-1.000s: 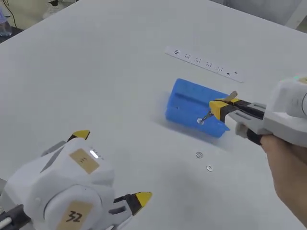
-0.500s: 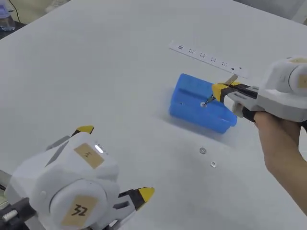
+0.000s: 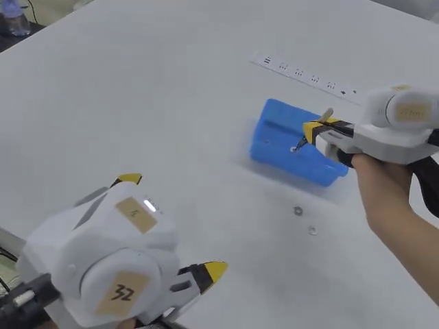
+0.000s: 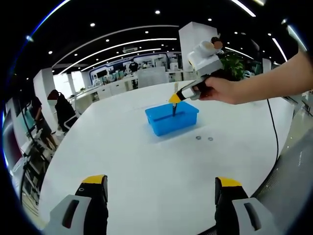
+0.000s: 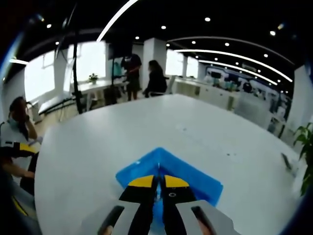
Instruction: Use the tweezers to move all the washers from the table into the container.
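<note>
Nearest us, btm left of the head view, the left gripper (image 3: 170, 225) hovers over the white table (image 3: 137, 103) w/ its yellow-tipped fingers spread wide and nothing between them; same in its own view (image 4: 160, 181). Further on, right of centre, two small metal ring washers (image 3: 298, 211) lie on the table, close together, just in front of the blue rectangular plastic container (image 3: 278, 123). Over the container is the right gripper (image 3: 311, 129), fingers clenched on thin metal tweezers (image 3: 300, 142) w/ tips angled down into it. Whether the tips carry a washer, we can't tell. Beyond, upper right, lies a long white power strip (image 3: 309, 77).
</note>
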`<state>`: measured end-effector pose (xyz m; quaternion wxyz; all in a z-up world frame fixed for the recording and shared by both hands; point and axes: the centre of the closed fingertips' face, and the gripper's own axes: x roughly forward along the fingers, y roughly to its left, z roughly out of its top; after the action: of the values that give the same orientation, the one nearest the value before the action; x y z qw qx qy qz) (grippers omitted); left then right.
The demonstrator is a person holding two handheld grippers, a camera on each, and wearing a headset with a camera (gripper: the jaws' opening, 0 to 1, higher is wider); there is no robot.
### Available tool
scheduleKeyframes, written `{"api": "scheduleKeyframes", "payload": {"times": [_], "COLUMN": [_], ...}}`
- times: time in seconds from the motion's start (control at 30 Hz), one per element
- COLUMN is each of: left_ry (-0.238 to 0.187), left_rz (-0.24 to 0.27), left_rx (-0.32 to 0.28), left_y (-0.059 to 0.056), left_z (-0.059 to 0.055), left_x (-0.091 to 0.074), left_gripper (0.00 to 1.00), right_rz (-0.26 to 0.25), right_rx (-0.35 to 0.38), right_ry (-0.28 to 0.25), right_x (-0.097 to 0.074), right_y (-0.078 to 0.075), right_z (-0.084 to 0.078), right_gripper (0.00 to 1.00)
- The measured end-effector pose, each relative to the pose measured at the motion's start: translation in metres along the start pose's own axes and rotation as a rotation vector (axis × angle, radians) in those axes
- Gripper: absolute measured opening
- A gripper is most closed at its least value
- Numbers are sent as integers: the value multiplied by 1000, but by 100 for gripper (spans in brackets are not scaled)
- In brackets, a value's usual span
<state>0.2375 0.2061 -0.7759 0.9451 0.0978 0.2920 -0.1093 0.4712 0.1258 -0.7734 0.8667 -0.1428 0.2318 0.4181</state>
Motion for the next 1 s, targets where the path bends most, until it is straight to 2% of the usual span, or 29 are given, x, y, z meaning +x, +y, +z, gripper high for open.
{"api": "scheduleKeyframes", "payload": {"times": [0.1,0.23,0.67,0.7,0.73,0.8,1.0], "left_ry": [3,5,14,14,14,16,16], "left_rz": [0,1,-1,-1,0,-1,-1], "left_rx": [2,0,3,4,4,3,3], "left_y": [0,0,0,0,0,0,0], "left_z": [-1,-1,-3,-3,-3,-3,-3], "left_x": [0,0,2,2,2,2,2], "left_gripper": [92,92,92,92,92,91,91], "right_rz": [7,12,22,15,16,21,12], "right_rx": [-8,-14,-23,-23,-25,-28,-63], "right_ry": [12,26,58,13,26,17,7], "right_x": [7,14,20,20,21,21,19], "right_y": [4,2,5,5,7,5,8], "right_z": [-3,-10,-20,-14,-17,-20,-20], "right_gripper": [2,2,2,2,2,2,2]}}
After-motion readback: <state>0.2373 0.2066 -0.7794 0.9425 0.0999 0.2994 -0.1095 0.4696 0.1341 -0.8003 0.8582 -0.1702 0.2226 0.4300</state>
